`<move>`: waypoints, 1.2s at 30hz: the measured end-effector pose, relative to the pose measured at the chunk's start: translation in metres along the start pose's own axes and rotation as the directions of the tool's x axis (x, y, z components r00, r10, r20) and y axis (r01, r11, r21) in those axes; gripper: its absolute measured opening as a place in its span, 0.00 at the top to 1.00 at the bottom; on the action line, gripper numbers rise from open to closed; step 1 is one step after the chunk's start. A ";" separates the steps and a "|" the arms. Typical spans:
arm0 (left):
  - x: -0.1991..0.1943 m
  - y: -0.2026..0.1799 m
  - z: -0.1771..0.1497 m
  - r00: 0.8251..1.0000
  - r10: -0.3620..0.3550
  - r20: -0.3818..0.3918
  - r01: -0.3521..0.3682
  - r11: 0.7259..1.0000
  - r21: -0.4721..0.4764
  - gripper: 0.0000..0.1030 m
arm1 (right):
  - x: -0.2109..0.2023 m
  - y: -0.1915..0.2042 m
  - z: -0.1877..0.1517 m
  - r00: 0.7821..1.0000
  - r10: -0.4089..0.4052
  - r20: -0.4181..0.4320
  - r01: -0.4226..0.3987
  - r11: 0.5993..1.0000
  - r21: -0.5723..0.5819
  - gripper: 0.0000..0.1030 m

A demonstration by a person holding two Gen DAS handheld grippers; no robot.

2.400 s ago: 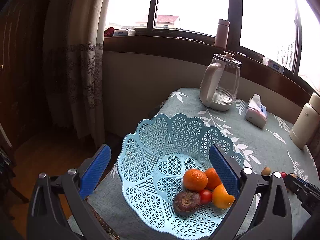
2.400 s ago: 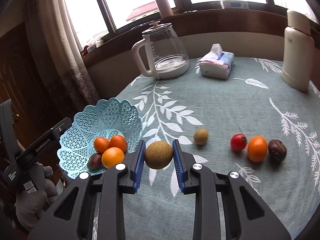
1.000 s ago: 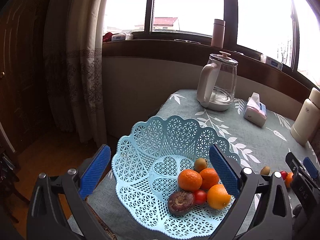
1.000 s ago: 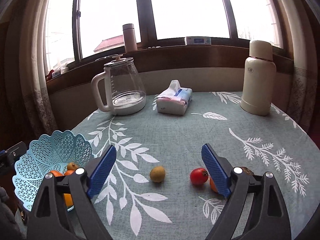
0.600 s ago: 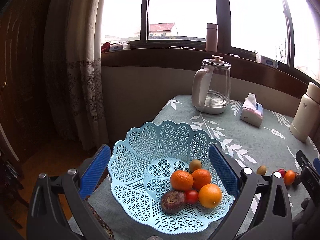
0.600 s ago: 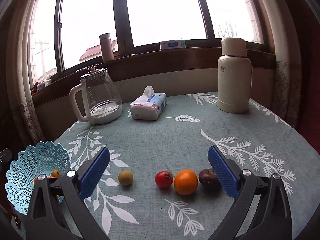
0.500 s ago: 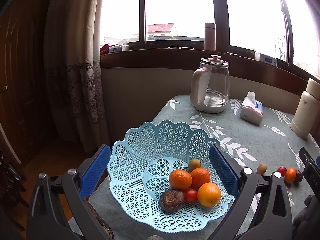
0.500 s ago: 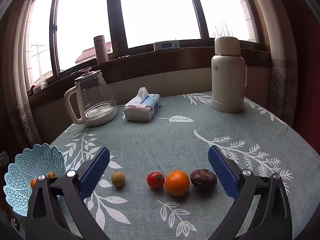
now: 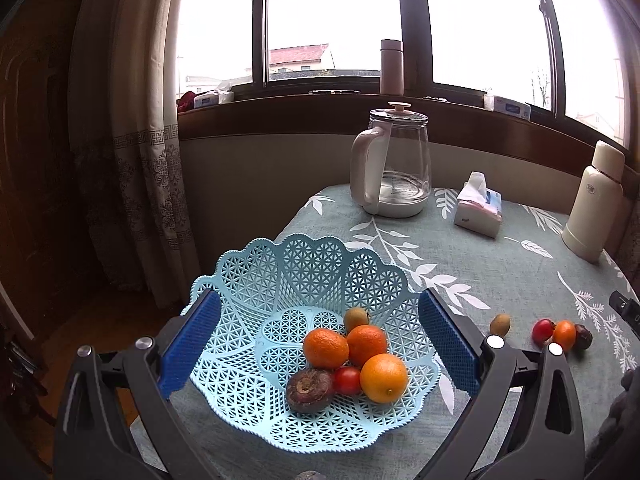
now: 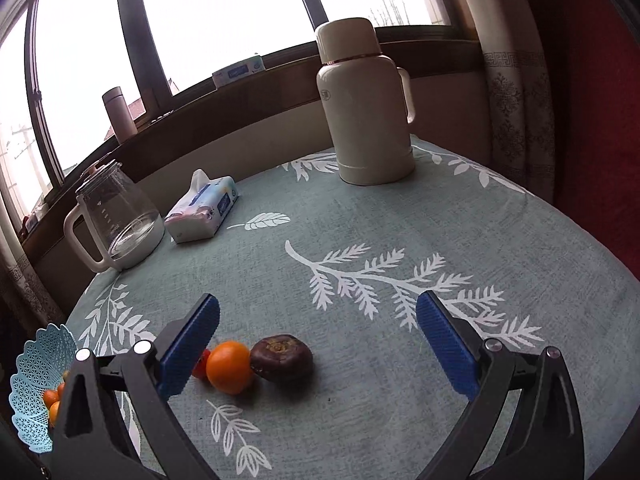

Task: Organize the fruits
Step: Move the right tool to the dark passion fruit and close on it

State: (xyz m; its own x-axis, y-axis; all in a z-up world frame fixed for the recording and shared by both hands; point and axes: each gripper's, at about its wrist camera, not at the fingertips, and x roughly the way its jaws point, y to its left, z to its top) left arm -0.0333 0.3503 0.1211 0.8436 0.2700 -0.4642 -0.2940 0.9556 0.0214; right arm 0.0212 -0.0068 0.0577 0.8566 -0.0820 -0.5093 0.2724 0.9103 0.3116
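Note:
A light blue lattice basket (image 9: 288, 272) sits at the table's near left edge. In it lie several fruits: oranges (image 9: 383, 372), a small tomato (image 9: 347, 380), a dark passion fruit (image 9: 310, 390) and a kiwi (image 9: 356, 318). My left gripper (image 9: 320, 344) hangs open over the basket, holding nothing. On the cloth lie a kiwi (image 9: 500, 324), a tomato (image 9: 542, 330), an orange (image 10: 230, 366) and a dark passion fruit (image 10: 282, 357). My right gripper (image 10: 318, 340) is open just above the cloth, with the orange and passion fruit between its fingers near the left one.
A glass kettle (image 9: 394, 172), a tissue pack (image 9: 478, 212) and a cream thermos (image 10: 366, 104) stand along the far side of the leaf-patterned tablecloth (image 10: 380, 240). A window sill with a slim bottle (image 9: 391, 66) runs behind. Curtains hang at left and right.
My right gripper let a kiwi go into the basket, opened, and swung right toward the orange and passion fruit on the cloth. My left gripper stayed open over the basket.

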 end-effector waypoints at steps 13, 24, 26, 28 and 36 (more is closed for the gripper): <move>0.002 -0.014 -0.004 1.000 -0.026 -0.015 0.027 0.999 0.030 0.03 | 0.019 0.015 -0.010 0.993 0.010 -0.122 -0.023 0.994 -0.109 0.14; 0.007 -0.021 -0.008 0.999 -0.039 -0.032 0.040 0.998 0.043 0.03 | 0.037 0.027 -0.020 0.975 0.017 -0.220 -0.058 0.982 -0.178 0.37; 0.008 -0.022 -0.009 0.998 -0.043 -0.035 0.044 0.998 0.046 0.03 | 0.041 0.030 -0.022 0.969 0.024 -0.246 -0.073 0.979 -0.190 0.46; 0.008 -0.024 -0.010 0.998 -0.046 -0.038 0.048 0.998 0.049 0.03 | 0.042 0.029 -0.021 0.966 0.036 -0.254 -0.085 0.979 -0.184 0.47; 0.008 -0.028 -0.012 0.998 -0.049 -0.044 0.052 0.997 0.057 0.03 | 0.046 0.024 -0.020 0.951 0.096 -0.294 -0.145 0.979 -0.147 0.53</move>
State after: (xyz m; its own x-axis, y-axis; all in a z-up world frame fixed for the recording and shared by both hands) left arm -0.0236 0.3246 0.1065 0.8367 0.2170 -0.5029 -0.2236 0.9735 0.0480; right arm 0.0585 0.0191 0.0255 0.7120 0.1290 -0.6903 0.0784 0.9622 0.2607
